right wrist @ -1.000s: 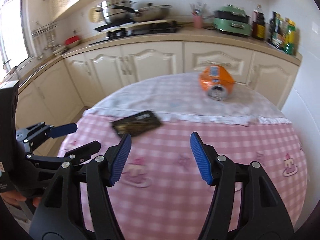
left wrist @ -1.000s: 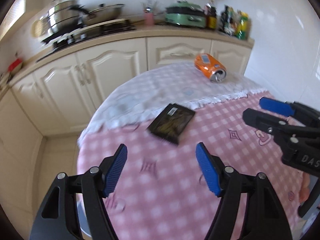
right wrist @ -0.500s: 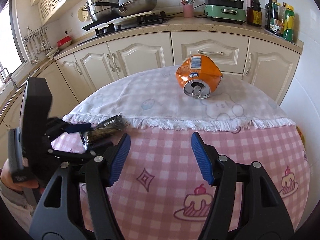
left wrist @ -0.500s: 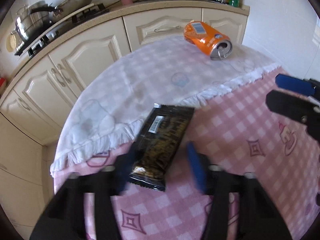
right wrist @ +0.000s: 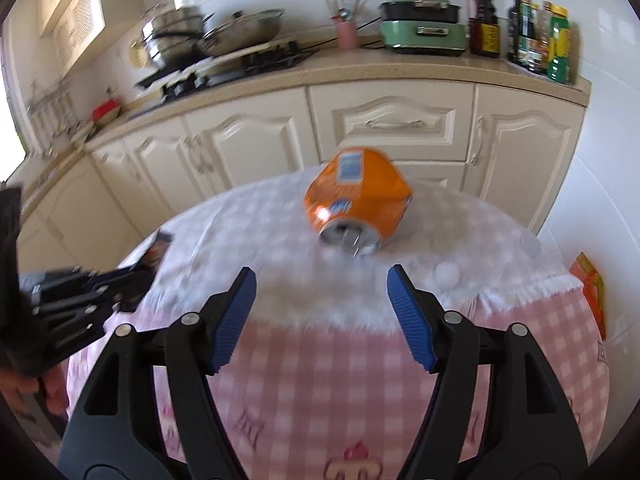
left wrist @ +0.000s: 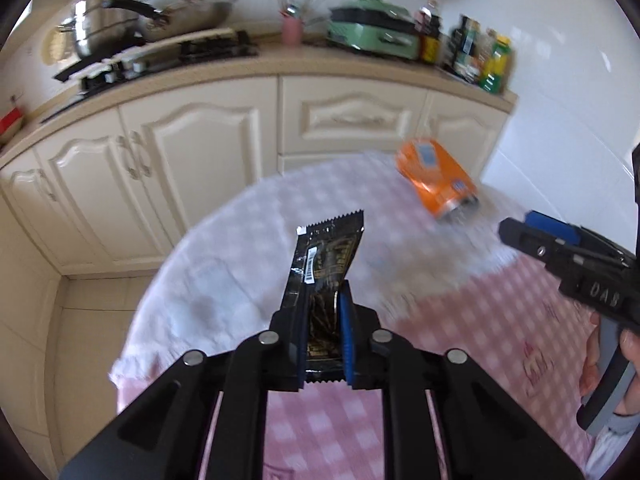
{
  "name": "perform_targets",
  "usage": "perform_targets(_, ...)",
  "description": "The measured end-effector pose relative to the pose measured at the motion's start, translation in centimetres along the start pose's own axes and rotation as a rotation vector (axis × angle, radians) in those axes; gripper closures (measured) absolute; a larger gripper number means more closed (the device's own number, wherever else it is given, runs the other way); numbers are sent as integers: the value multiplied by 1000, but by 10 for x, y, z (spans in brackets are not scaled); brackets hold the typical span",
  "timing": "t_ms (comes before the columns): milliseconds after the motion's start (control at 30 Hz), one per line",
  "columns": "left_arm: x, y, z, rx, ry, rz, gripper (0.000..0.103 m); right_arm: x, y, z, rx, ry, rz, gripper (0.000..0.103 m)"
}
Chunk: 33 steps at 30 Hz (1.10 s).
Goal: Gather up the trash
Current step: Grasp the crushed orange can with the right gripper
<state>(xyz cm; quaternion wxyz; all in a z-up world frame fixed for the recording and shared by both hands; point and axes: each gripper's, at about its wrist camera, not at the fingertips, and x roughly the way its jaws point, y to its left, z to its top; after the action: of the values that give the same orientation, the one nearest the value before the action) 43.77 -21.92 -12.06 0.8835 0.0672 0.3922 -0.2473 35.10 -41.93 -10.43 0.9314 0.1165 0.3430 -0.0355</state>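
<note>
I have the black snack wrapper [left wrist: 325, 276] pinched between the blue pads [left wrist: 345, 332] of my left hand-held gripper [left wrist: 323, 336], at the lower centre of the left wrist view. Its long axis runs straight up the frame along the fingers, serrated far end toward the cabinets [left wrist: 200, 168]; the near end is partly covered by the pads, and I cannot read the print beyond a white barcode label. In the right wrist view only a dark sliver of it shows at the left edge, behind the blurred left hand-held gripper [right wrist: 80, 296].

The crushed orange can [right wrist: 358, 208] lies on its side on the white cloth [right wrist: 280, 280] at the far part of the bench [right wrist: 320, 380], its opened end facing the right camera. It sits just beyond my right hand-held gripper [right wrist: 322, 316], whose blue pads stand wide apart with nothing between them. In the left view the can [left wrist: 436, 184] is at the upper right, smeared by motion blur.

The right hand-held gripper [left wrist: 536, 232] enters the left view from the right edge, cut off by the frame. Pink checked cloth [right wrist: 320, 400] covers the near bench. Pots [right wrist: 208, 36] and bottles [right wrist: 536, 32] line the counter behind, soft in focus.
</note>
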Motion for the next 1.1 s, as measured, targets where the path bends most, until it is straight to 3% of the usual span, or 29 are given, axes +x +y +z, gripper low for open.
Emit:
perform_targets(267,26,20,28,-102,-29,33,90,61,-76,36,395,29,57,34)
perform_targets(567,48,26,53,-126,-39,47,90,121,-93,49,502,133,205,35)
perform_targets(600,49,27,52,-125,-37,45,90,125,-94,48,509,142,230,43)
perform_targets(633,50,28,52,-122,-36,47,90,127,-93,49,500,150,241,60)
perform_targets(667,51,29,52,-119,-35,51,90,128,-91,49,488,155,249,64)
perform_targets(733,51,30,51,-122,-34,51,90,126,-85,49,460,159,269,67)
perform_targets(833,46,35,48,-128,-32,46,90,116,-66,50,355,151,233,71)
perform_targets(1100,11,50,33,-177,-50,22,90,58,22,40,26,66,136,85)
